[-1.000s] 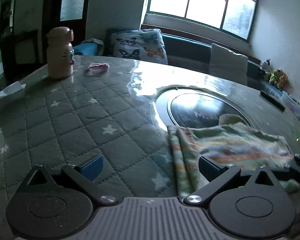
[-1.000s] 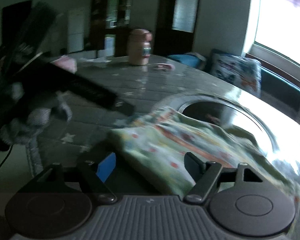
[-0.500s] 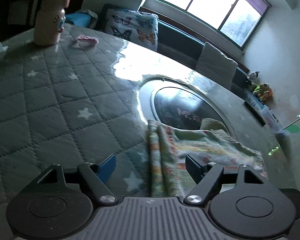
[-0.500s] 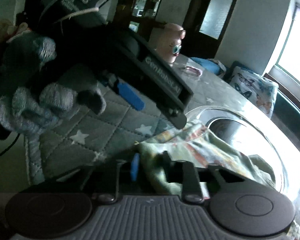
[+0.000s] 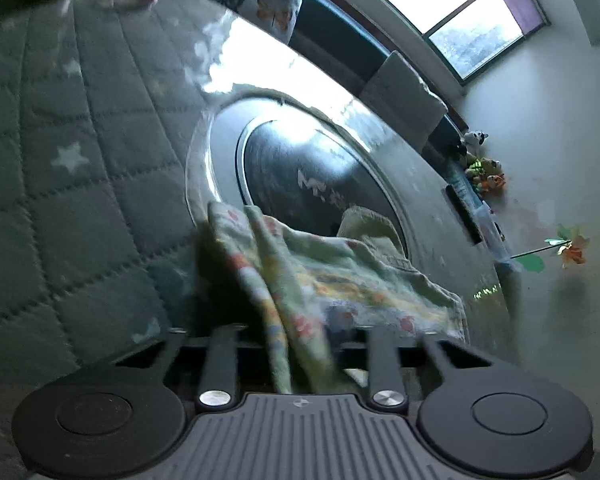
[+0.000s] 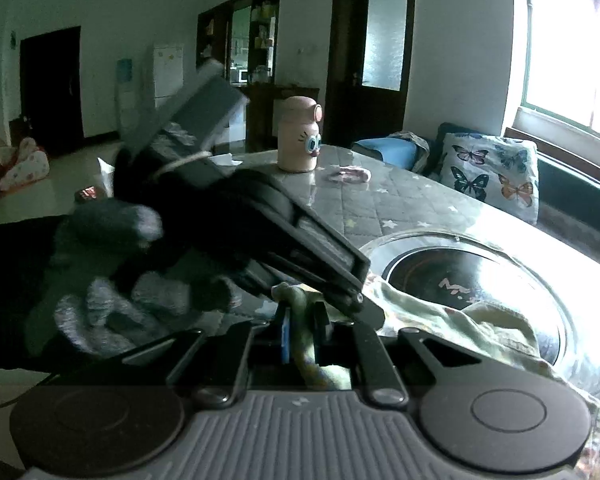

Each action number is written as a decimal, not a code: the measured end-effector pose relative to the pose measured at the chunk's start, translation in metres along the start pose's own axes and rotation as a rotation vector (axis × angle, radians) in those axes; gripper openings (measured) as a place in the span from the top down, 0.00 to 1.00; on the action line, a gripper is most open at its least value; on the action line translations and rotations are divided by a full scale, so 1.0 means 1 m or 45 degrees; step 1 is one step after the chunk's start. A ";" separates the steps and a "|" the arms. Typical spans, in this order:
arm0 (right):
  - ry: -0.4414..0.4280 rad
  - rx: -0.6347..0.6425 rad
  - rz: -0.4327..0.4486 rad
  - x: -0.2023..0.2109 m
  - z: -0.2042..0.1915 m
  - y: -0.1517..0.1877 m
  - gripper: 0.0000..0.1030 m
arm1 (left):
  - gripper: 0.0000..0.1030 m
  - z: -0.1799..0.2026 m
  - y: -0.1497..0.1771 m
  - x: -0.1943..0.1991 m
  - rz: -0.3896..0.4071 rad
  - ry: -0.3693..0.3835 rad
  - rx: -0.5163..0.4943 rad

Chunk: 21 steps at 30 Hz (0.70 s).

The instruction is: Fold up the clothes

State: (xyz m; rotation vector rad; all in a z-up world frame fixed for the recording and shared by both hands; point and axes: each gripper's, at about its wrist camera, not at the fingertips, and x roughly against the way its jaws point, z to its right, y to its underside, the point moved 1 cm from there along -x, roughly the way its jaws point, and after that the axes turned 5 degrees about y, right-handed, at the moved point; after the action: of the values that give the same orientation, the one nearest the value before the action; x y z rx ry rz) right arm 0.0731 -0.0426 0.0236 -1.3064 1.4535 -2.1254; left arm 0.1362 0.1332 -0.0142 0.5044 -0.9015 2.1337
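Observation:
A pale green printed garment (image 5: pixel 332 280) lies partly folded on the table, over the rim of the round dark inset (image 5: pixel 300 168). My left gripper (image 5: pixel 300 344) is shut on the garment's near edge, which hangs between its jaws. My right gripper (image 6: pixel 300 328) is shut on a bunched corner of the same garment (image 6: pixel 440 320). The left gripper and the gloved hand holding it (image 6: pixel 140 280) show close in front in the right wrist view.
A pink bottle with a face (image 6: pixel 298 140) and a pink hair tie (image 6: pixel 348 175) sit at the far side of the quilted star-pattern table cover (image 5: pixel 60 184). A butterfly cushion (image 6: pixel 492 172) and sofa stand behind. A black remote (image 5: pixel 462 214) lies near the right edge.
Both grippers closed on the garment's near edge; they were open a second ago. The left gripper tilted and moved in over the cloth, next to the right one.

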 end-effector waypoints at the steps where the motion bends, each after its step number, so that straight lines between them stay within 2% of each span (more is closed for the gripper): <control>1: -0.004 0.000 -0.001 0.001 0.000 0.002 0.91 | 0.84 0.000 0.000 -0.001 0.002 -0.001 0.003; 6: -0.033 -0.079 0.002 0.012 0.012 0.011 0.85 | 0.88 0.000 0.000 -0.001 0.012 -0.007 -0.001; 10: 0.032 -0.148 0.009 0.027 0.030 0.020 0.85 | 0.88 0.000 0.000 -0.002 0.016 -0.011 -0.003; 15: 0.253 -0.240 -0.039 0.034 0.076 0.041 0.85 | 0.88 0.001 0.001 -0.002 0.021 -0.019 -0.013; 18: 0.412 -0.334 -0.104 0.029 0.112 0.058 0.85 | 0.88 0.002 0.002 -0.002 0.022 -0.023 -0.015; 21: 0.493 -0.413 -0.135 0.027 0.137 0.070 0.85 | 0.88 0.003 0.002 -0.002 0.023 -0.027 -0.025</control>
State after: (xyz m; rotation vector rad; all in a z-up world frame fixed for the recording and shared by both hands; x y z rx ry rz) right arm 0.1463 -0.1771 -0.0078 -1.1310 1.9941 -2.3858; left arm 0.1362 0.1289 -0.0147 0.5119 -0.9416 2.1375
